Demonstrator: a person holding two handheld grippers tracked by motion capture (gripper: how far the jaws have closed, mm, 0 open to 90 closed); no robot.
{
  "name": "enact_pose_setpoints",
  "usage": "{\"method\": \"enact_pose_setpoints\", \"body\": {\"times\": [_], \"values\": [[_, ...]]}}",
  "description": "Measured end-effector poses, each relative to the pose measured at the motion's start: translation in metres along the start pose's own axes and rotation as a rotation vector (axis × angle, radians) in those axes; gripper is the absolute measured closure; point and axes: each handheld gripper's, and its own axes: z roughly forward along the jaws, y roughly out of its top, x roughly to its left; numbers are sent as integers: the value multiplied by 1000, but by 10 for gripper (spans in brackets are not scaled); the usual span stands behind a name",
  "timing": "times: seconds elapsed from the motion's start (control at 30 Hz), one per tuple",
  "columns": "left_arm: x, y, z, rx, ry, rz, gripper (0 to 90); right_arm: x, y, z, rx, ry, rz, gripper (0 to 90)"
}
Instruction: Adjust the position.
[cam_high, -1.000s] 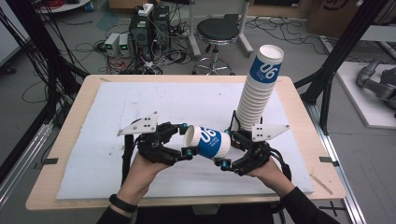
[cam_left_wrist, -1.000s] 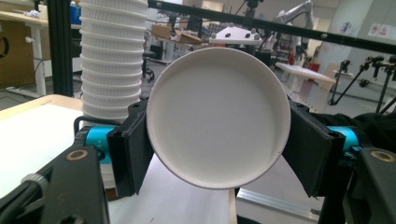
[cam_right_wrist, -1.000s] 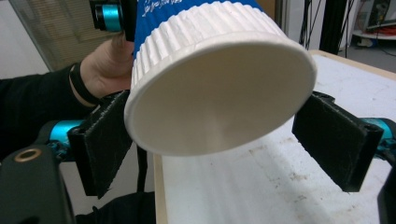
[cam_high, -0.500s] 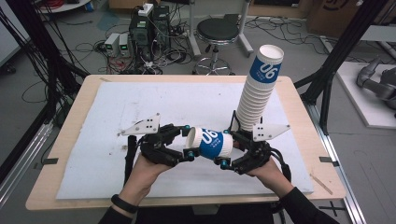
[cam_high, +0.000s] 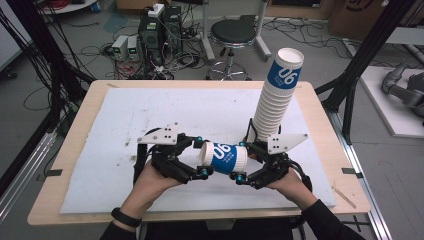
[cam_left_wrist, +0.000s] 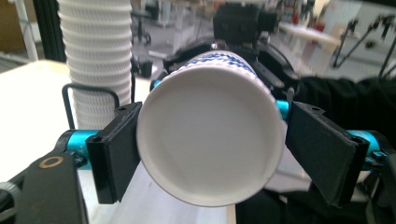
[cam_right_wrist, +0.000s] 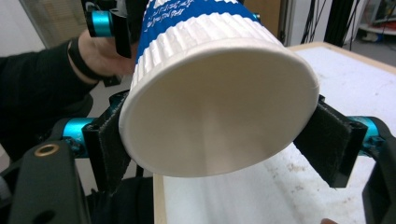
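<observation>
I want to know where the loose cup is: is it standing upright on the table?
No, the paper cup lies on its side in the air between the left gripper and the right gripper.

We hold our left gripper (cam_high: 201, 159) and right gripper (cam_high: 242, 163) low and level, tips turned toward each other, with both forearms coming in from the near edge. The left jaws have just been opening and now stand spread, one pad clear of the cup (cam_high: 224, 157) between them (the other sits right at its rim). The right jaws have just been closing and press the cup's other end.
</observation>
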Motion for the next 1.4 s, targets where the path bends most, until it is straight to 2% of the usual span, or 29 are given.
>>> {"method": "enact_pose_setpoints", "body": {"times": [0.2, 0.33, 0.57, 0.73, 0.8, 0.9, 1.0, 1.07, 1.13, 1.17, 1.27, 1.4], "values": [[-5, 4, 2, 172, 25, 60, 190, 1, 0, 2, 108, 5, -38, 199], [-6, 2, 6, 247, 29, 70, 190, 2, 2, 2, 164, 8, -55, 199], [-6, -2, 16, 339, 31, 77, 191, 3, 4, 3, 261, 30, -80, 198], [-7, -5, 21, 378, -1, 86, 238, 4, 3, 4, 284, 36, -89, 199], [-6, -6, 22, 377, -11, 92, 290, 4, 3, 4, 285, 36, -88, 198], [-5, -6, 21, 366, -14, 92, 297, 3, 3, 4, 282, 34, -92, 191], [-4, -6, 18, 333, -24, 102, 297, 3, 4, 2, 245, 37, -85, 174], [-3, -6, 16, 299, -31, 110, 299, 3, 6, -1, 215, 46, -66, 170], [-2, -6, 12, 240, -37, 119, 300, 2, 7, -4, 184, 51, -46, 134], [-2, -7, 9, 205, -35, 109, 301, 1, 8, -5, 165, 49, -39, 134], [0, -7, 4, 138, -38, 99, 302, 0, 10, -10, 113, 47, -15, 134], [2, -7, -1, 36, -28, 81, 302, 0, 11, -11, 71, 44, 9, 134]]}}
